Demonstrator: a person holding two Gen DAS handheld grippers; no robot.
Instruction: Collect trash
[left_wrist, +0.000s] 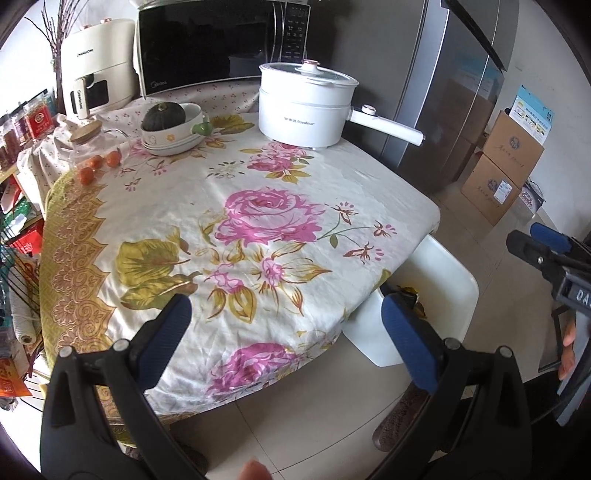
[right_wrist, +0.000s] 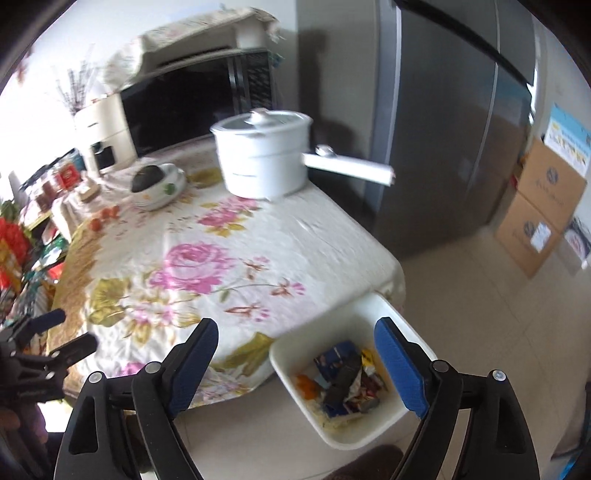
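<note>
A table (left_wrist: 258, 206) under a cream cloth printed with pink roses and olive leaves fills the middle of both views, and at its far end a black-fronted microwave (left_wrist: 207, 44), a cream appliance (left_wrist: 98, 62) to its left and a white lidded pot (left_wrist: 306, 103) with a long handle stand against the wall. A tall grey refrigerator (left_wrist: 443, 92) rises in the upper right, with stacked cardboard boxes (left_wrist: 506, 162) on the pale tiled floor (left_wrist: 314, 424) beside it along a white wall. Bright daylight washes the upper left, above cluttered shelves (left_wrist: 22, 221) at the left edge.
</note>
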